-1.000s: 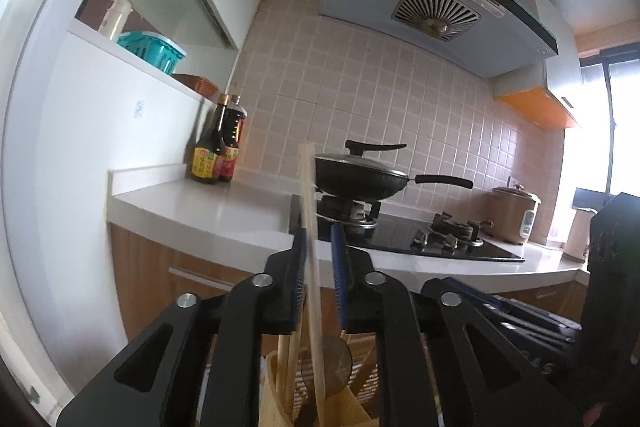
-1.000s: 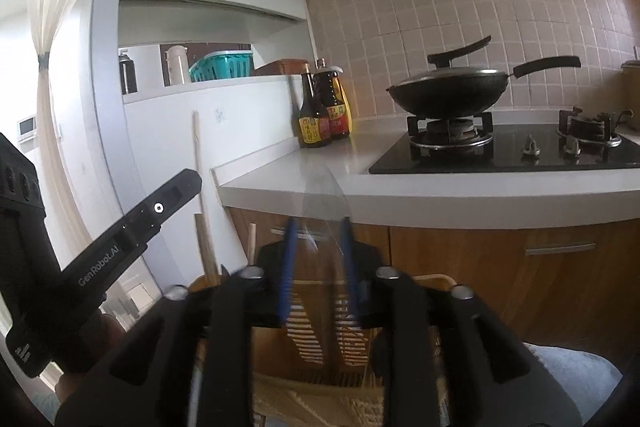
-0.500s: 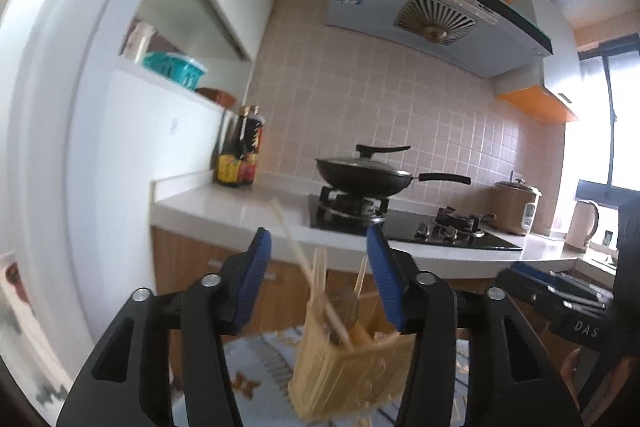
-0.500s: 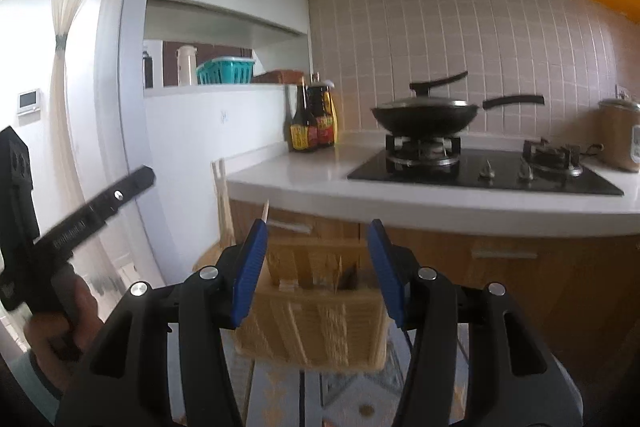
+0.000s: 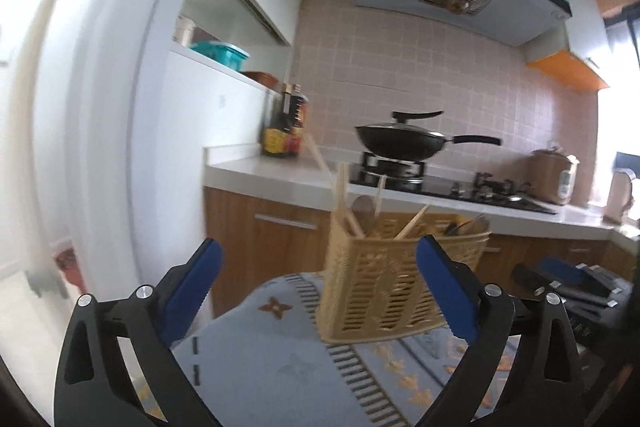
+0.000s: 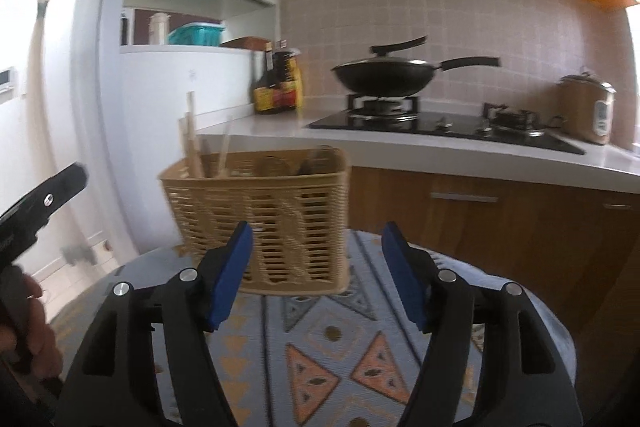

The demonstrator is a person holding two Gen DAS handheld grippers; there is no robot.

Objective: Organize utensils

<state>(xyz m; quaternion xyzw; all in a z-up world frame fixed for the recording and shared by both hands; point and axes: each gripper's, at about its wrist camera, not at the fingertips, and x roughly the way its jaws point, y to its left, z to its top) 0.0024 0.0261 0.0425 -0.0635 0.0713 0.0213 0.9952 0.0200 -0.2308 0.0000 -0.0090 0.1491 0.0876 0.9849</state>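
Opening, both the left tool [image 5: 318, 289] and right tool [image 6: 316, 273] are empty; chopsticks [image 5: 344, 199] already stand in the basket [image 6: 260, 219], likely finished.

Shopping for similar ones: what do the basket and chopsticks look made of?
Basket: probably moulded plastic, tan and matte; its slotted lattice looks too regular for real wicker. Chopsticks: pale, unpainted sticks, likely bamboo or wood; blur hides any grain.

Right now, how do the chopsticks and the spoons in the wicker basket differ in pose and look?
The chopsticks are pale wooden sticks standing high above the wicker basket, some leaning; the spoons are grey metal and barely top the rim. Chopsticks crowd the left end, and spoons sit further along it. Both stand inside the same basket.
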